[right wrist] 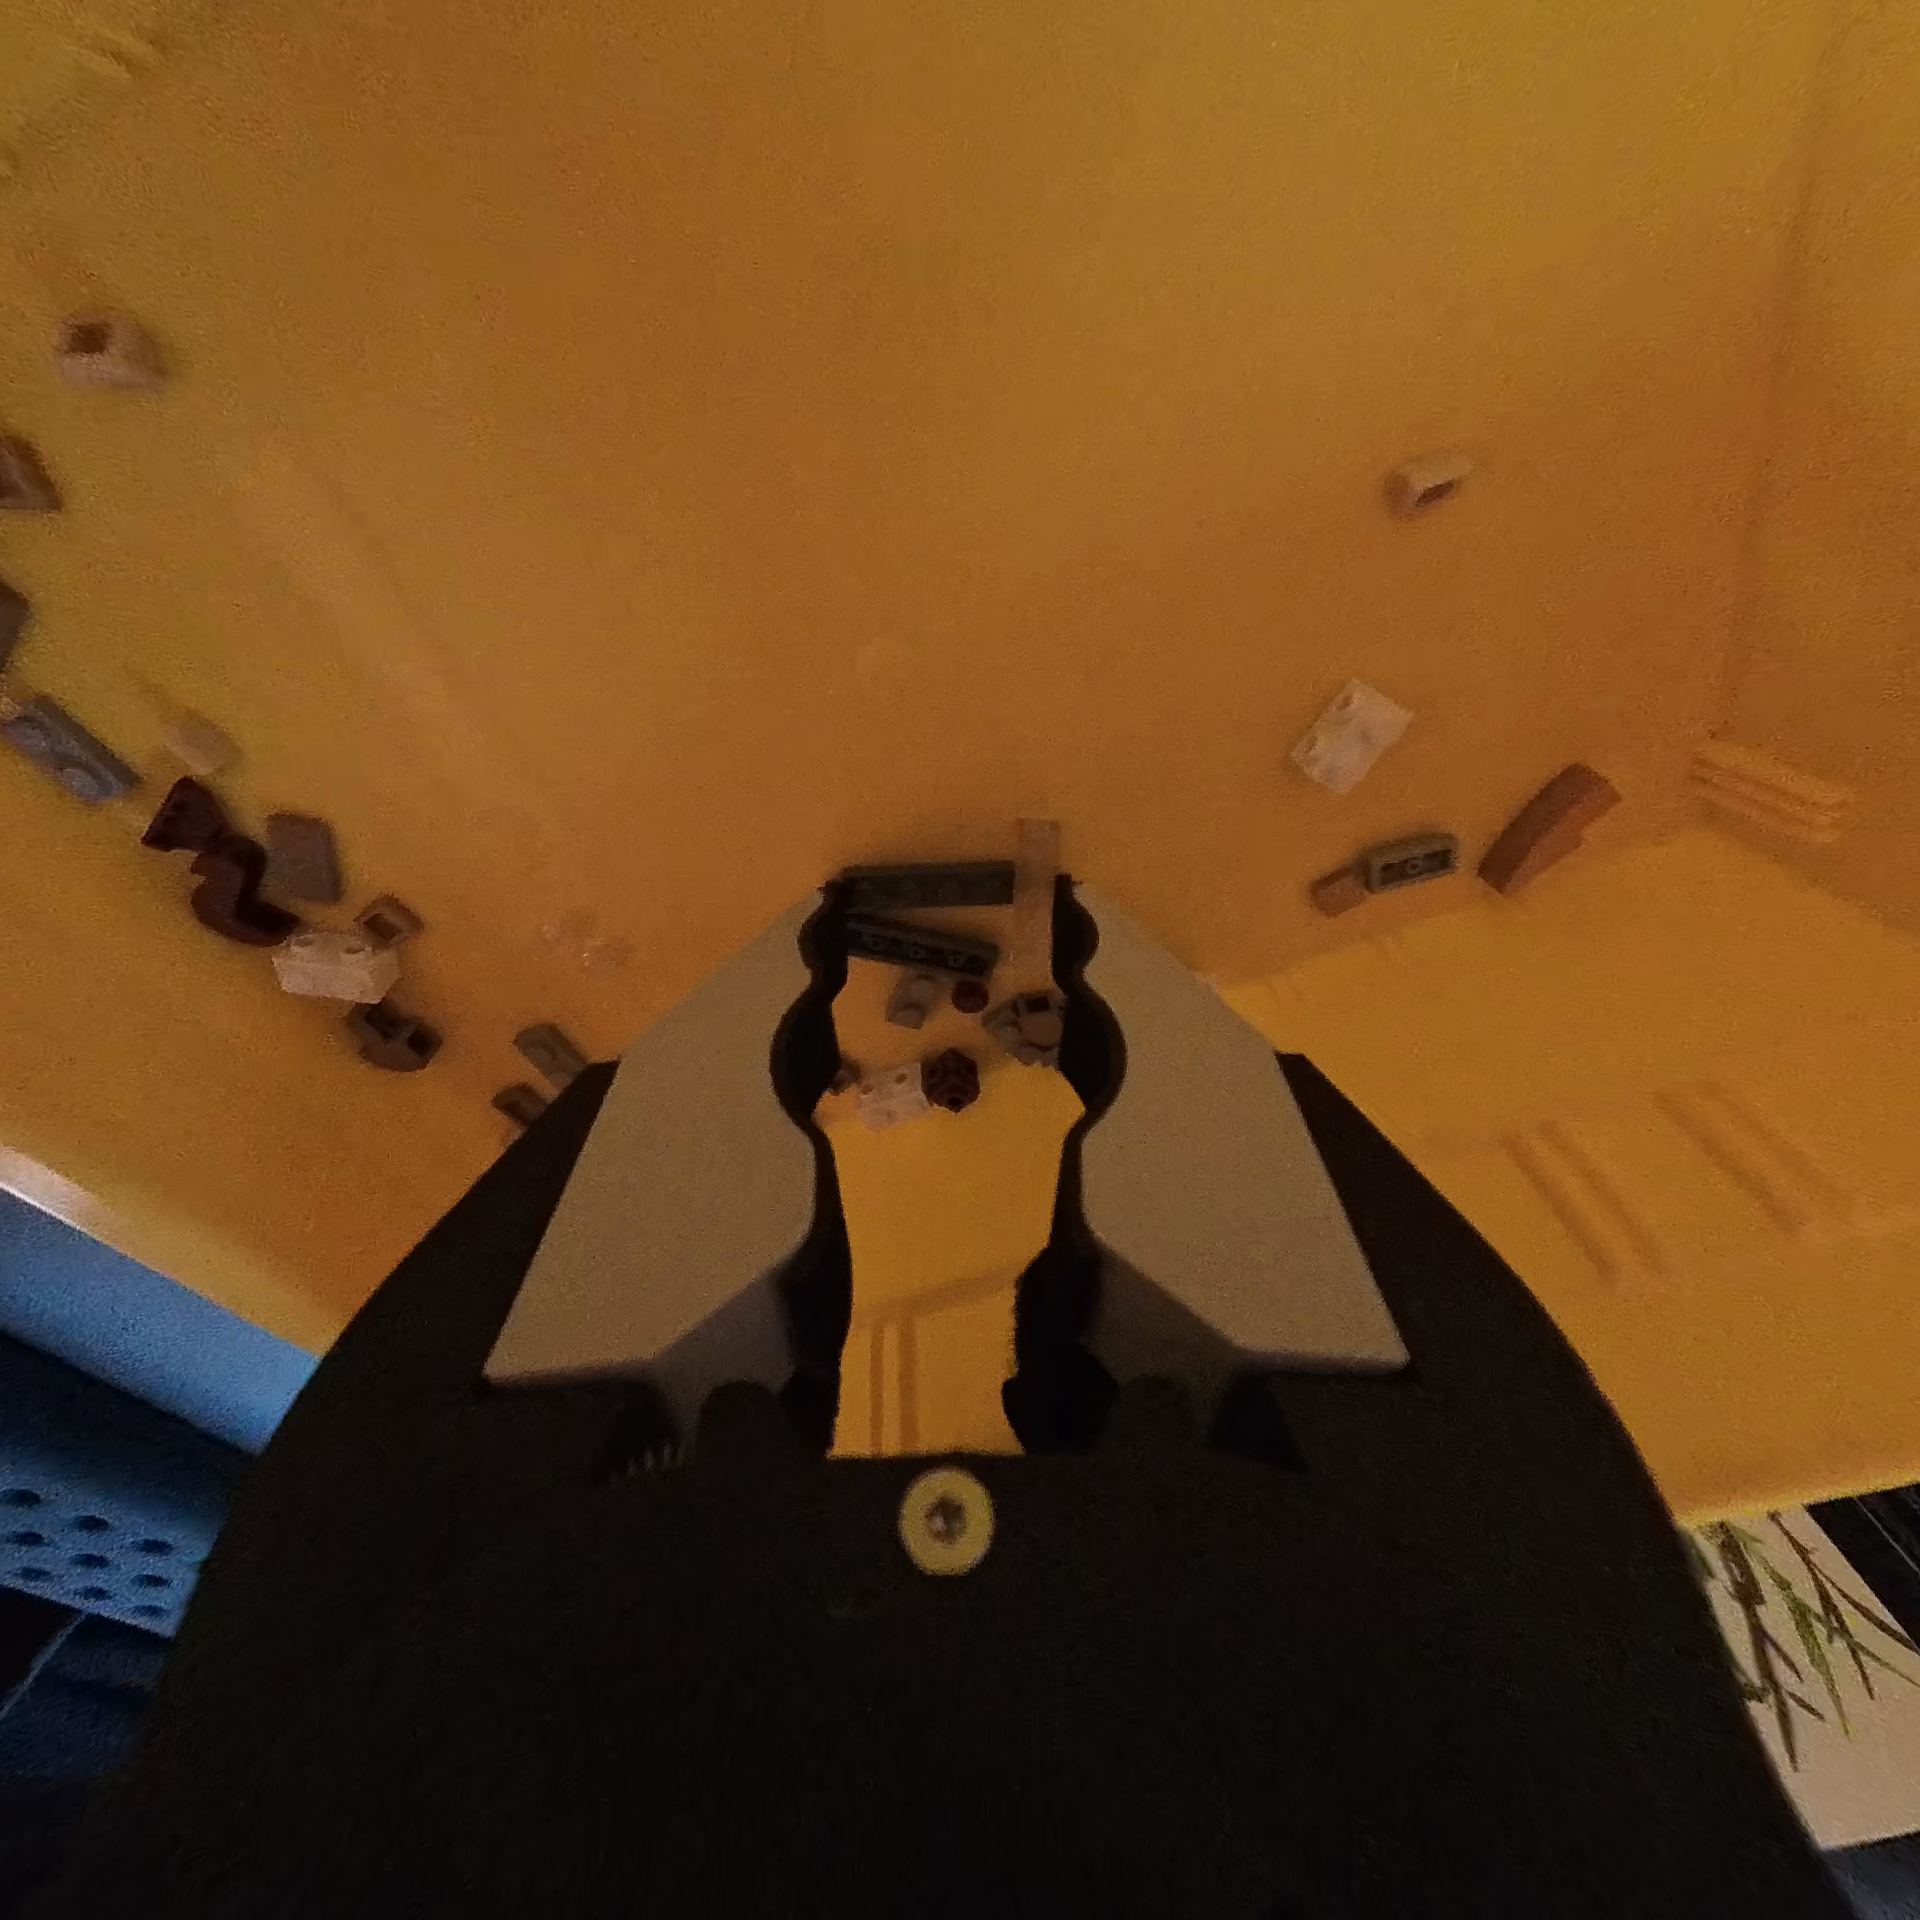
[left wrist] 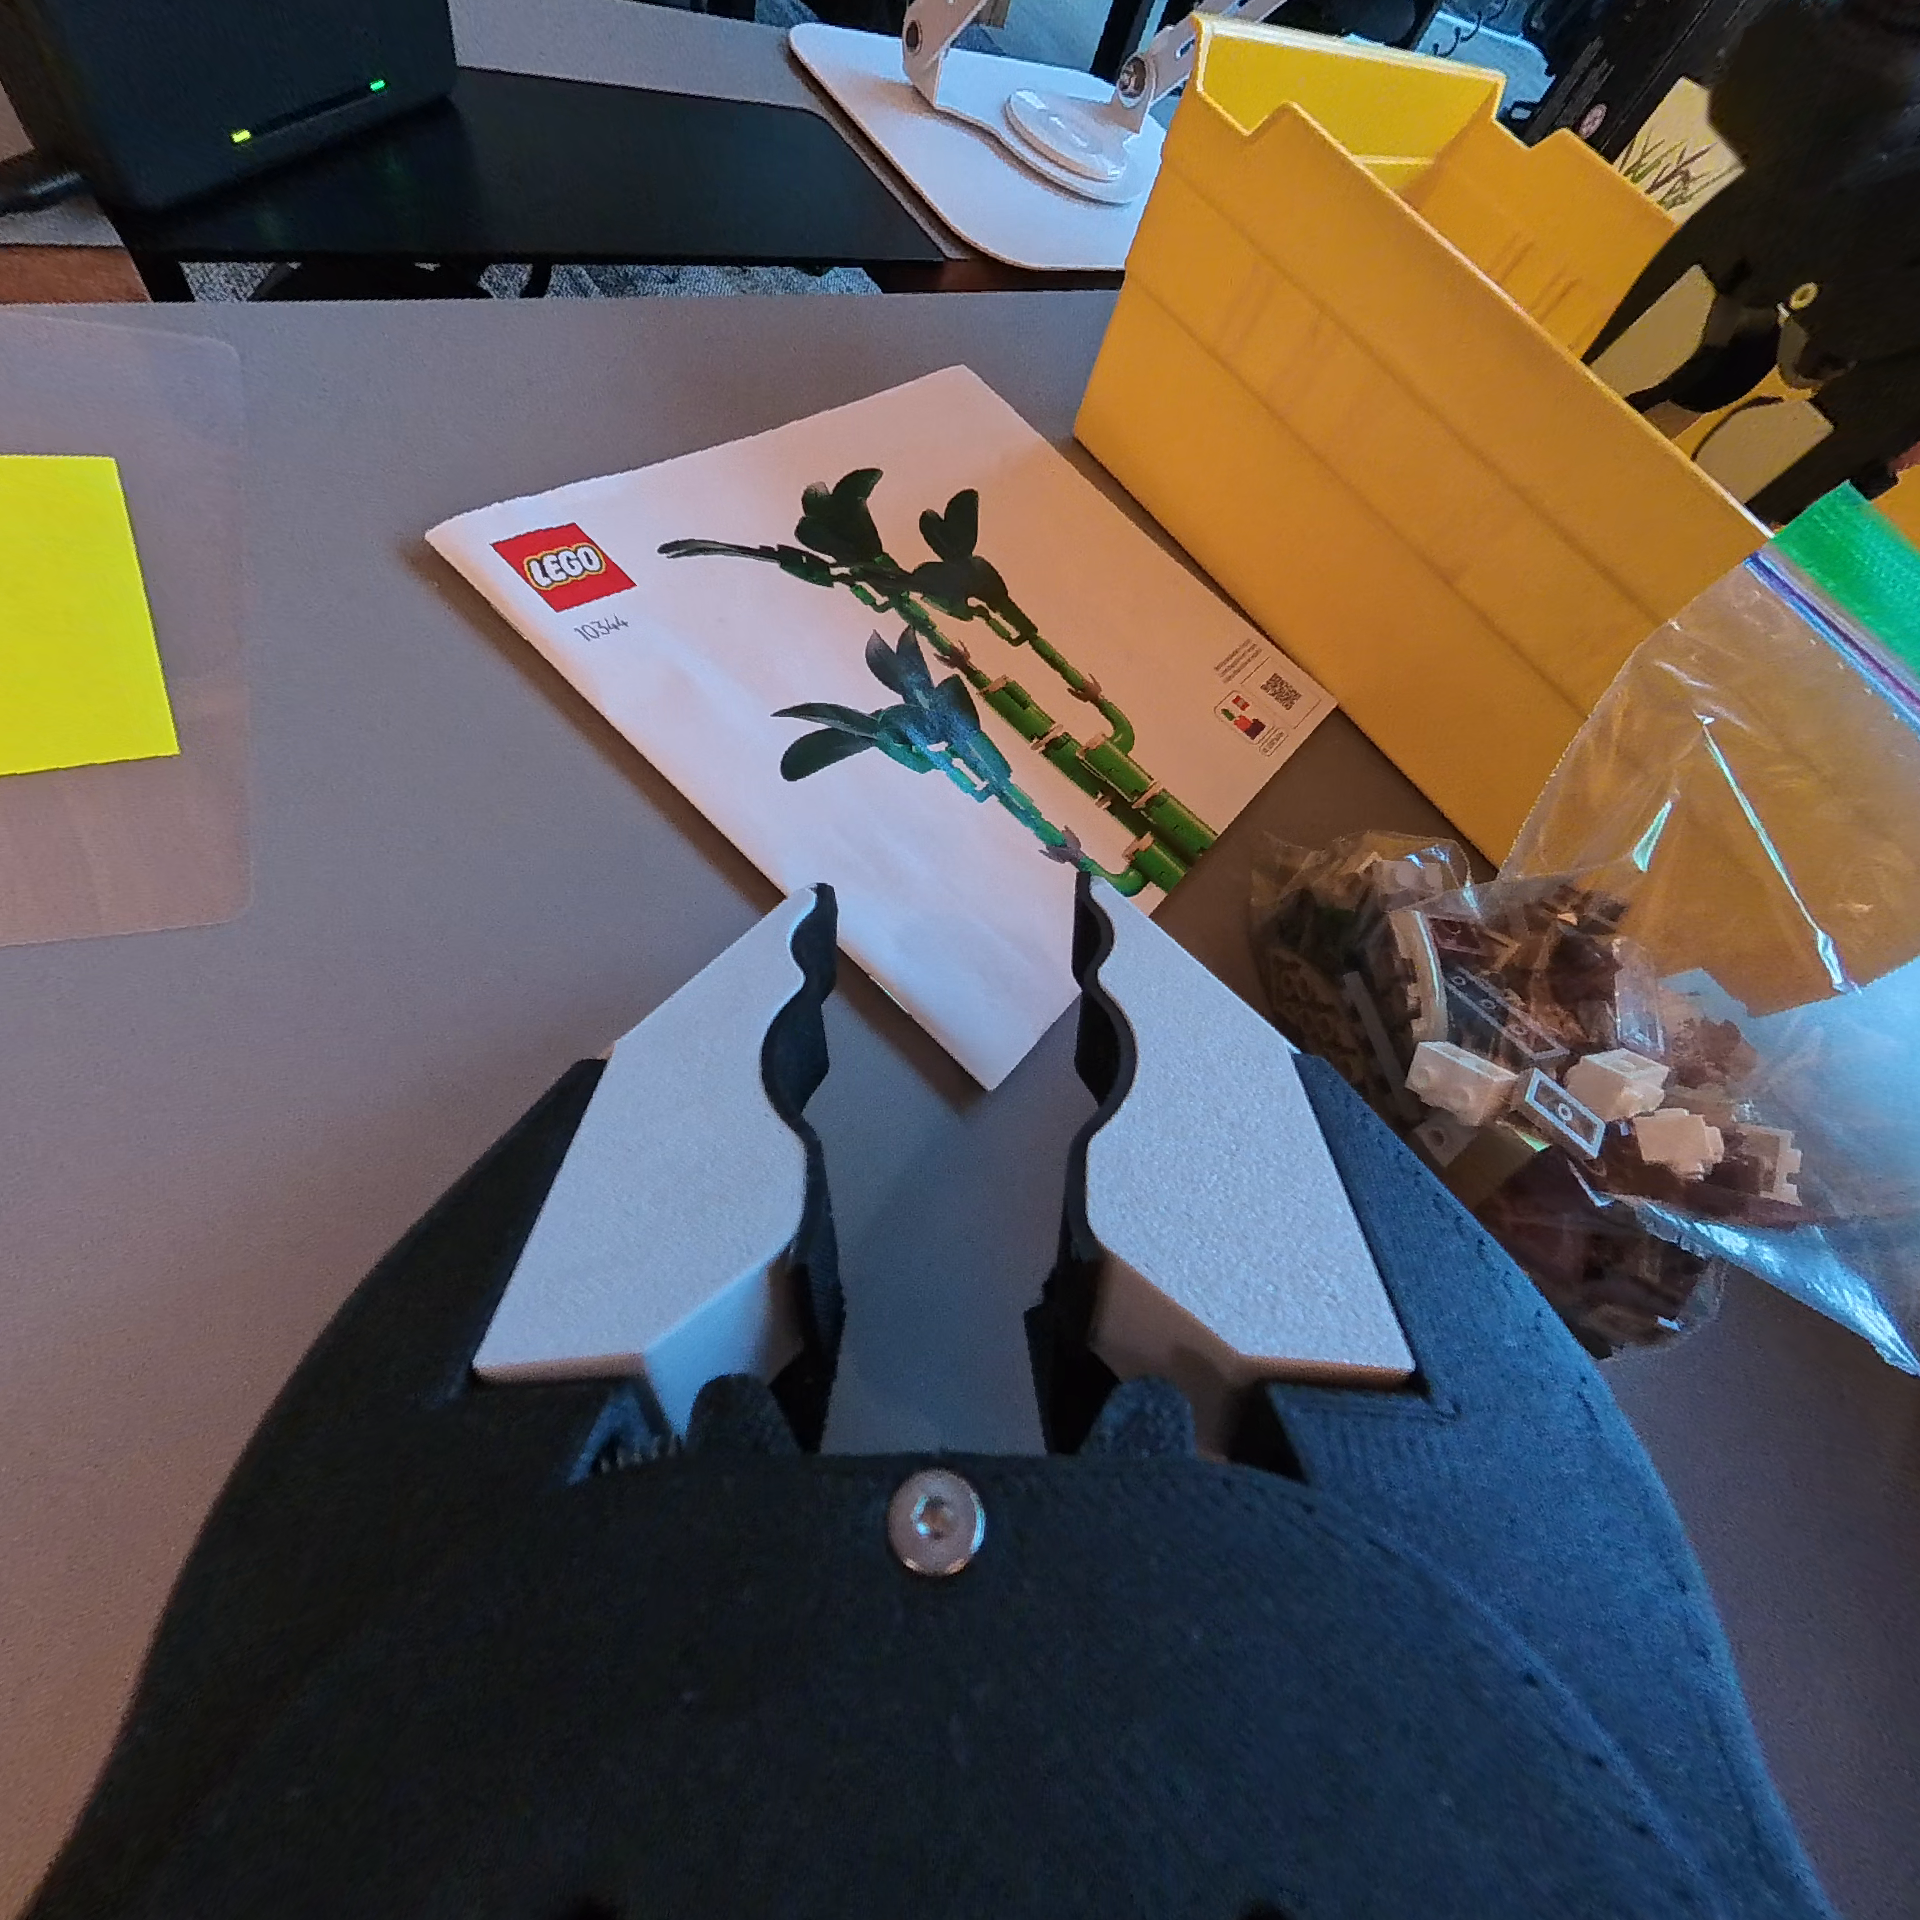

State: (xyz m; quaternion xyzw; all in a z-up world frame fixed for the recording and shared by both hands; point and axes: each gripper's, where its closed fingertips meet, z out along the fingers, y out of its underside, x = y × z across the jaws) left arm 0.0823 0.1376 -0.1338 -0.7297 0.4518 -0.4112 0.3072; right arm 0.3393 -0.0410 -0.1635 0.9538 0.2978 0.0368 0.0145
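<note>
The left gripper (left wrist: 954, 904) hovered with fingers apart and empty over the near corner of the booklet (left wrist: 883, 686) on the brown table (left wrist: 364, 1039); right of the booklet lay a clear bag of bricks (left wrist: 1538, 1049), behind it the yellow bin (left wrist: 1382, 488). The right gripper (right wrist: 940, 899) reached inside the bin (right wrist: 935, 416), fingers apart around nothing, tips just above loose small bricks (right wrist: 914, 1008) on the bin floor.

The white booklet (left wrist: 883, 727) bears a red square logo (left wrist: 562, 572) with white lettering, a short printed number (left wrist: 606, 629) beneath it, and small print beside a square code (left wrist: 1281, 690).
</note>
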